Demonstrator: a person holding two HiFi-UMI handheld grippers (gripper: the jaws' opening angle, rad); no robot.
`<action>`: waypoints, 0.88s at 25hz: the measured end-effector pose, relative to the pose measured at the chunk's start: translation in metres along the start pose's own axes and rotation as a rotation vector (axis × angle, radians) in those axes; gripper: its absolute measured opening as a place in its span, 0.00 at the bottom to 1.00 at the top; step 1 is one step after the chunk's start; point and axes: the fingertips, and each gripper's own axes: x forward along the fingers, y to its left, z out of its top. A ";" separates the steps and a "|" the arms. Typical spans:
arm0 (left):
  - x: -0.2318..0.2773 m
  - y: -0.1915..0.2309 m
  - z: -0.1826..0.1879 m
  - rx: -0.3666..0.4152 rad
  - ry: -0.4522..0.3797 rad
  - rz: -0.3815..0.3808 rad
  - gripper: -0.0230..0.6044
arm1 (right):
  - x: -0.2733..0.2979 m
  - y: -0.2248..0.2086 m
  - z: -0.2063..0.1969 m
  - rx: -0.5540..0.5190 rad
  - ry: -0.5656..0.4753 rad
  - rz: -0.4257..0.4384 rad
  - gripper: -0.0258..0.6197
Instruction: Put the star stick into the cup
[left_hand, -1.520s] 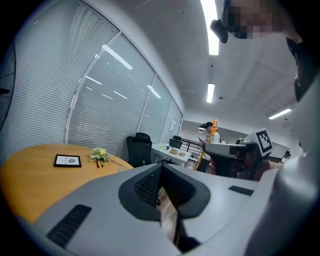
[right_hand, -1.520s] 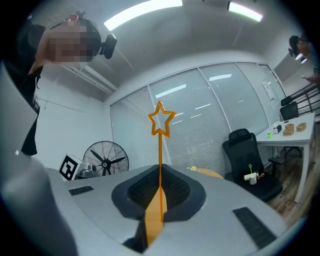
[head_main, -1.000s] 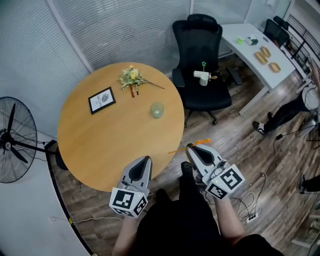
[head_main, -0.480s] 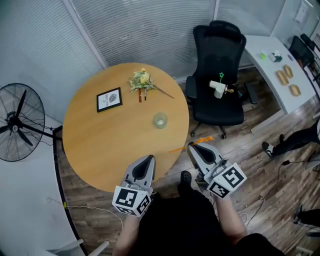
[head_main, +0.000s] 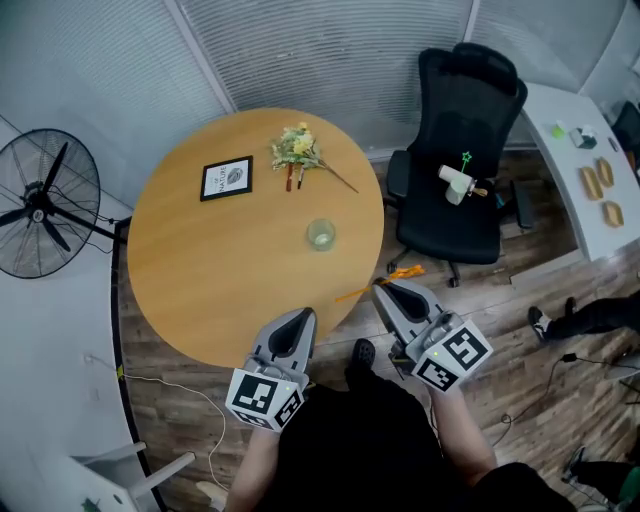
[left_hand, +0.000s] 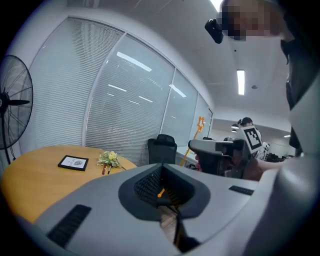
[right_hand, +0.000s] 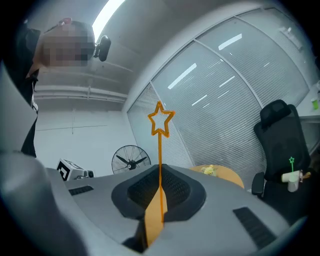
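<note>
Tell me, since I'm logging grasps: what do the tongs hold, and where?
The right tongs pinch the star stick by its lower end; left tongs hold nothing.

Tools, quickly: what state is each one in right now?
Left tool: closed, empty.
Right tool: closed on the star stick.

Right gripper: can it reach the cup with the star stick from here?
Probably yes. The right gripper holds the star stick at the table edge; the cup stands alone, nothing between.
</note>
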 end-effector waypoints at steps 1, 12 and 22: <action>0.000 -0.001 -0.002 -0.006 0.001 0.008 0.03 | 0.001 -0.002 -0.002 0.000 0.005 0.005 0.08; 0.003 0.008 -0.021 -0.058 0.030 0.005 0.03 | 0.012 -0.019 -0.032 0.054 0.075 -0.028 0.07; 0.041 0.029 -0.012 -0.116 0.040 -0.083 0.03 | 0.054 -0.034 -0.023 0.015 0.131 -0.051 0.07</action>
